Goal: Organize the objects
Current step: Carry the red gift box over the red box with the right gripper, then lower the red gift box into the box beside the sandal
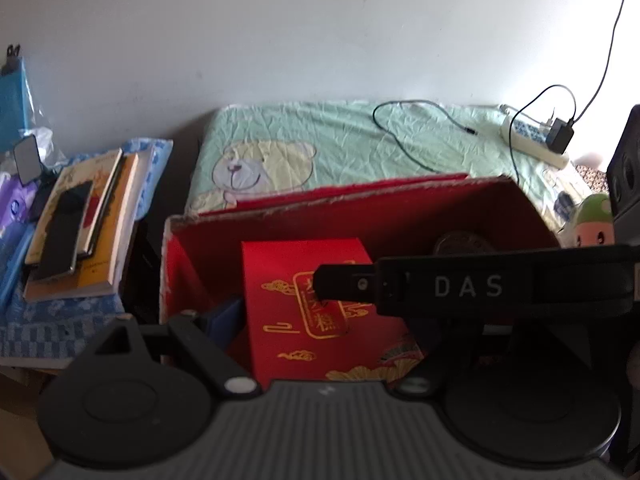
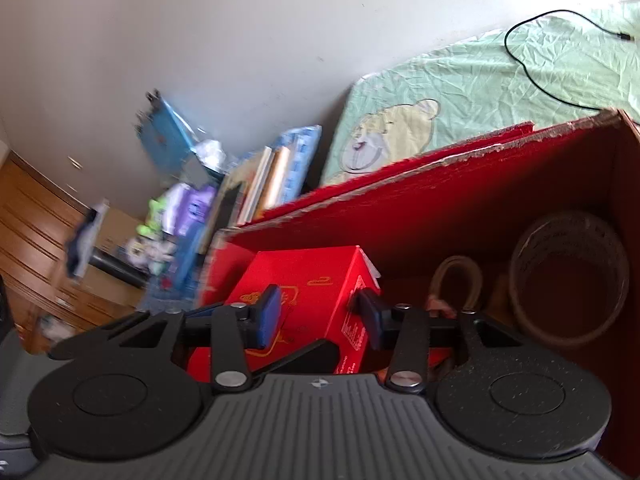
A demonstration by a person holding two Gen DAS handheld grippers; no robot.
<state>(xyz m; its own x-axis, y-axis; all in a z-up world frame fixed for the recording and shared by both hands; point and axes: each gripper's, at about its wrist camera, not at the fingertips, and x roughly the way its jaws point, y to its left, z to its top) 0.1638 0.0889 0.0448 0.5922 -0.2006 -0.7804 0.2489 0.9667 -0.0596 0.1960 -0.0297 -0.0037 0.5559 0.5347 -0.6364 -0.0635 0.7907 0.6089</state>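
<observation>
- The large red carton (image 1: 192, 256) stands open on the bed, in front of the green bear-print sheet (image 1: 320, 144); judged to be the collecting point for the tidy-up.
- The small red gift box (image 2: 304, 292) sits tilted inside the carton at its left end.
- The right gripper (image 2: 320, 312) has its blue pads (image 2: 270, 312) on either side of this box. They appear to touch its sides, though a firm clamp cannot be confirmed; judged to be setting it down or taking it up.
- The left gripper (image 1: 304, 300) has its jaws wide apart and grips nothing. It hangs over the carton's near edge, probably ready to steady it.
- A clear round tub (image 2: 568, 276) and a tan loop (image 2: 456, 284) lie at the carton's right end.
- A stack of books (image 1: 84, 224) waits on a side surface to the left, outside the carton.
</observation>
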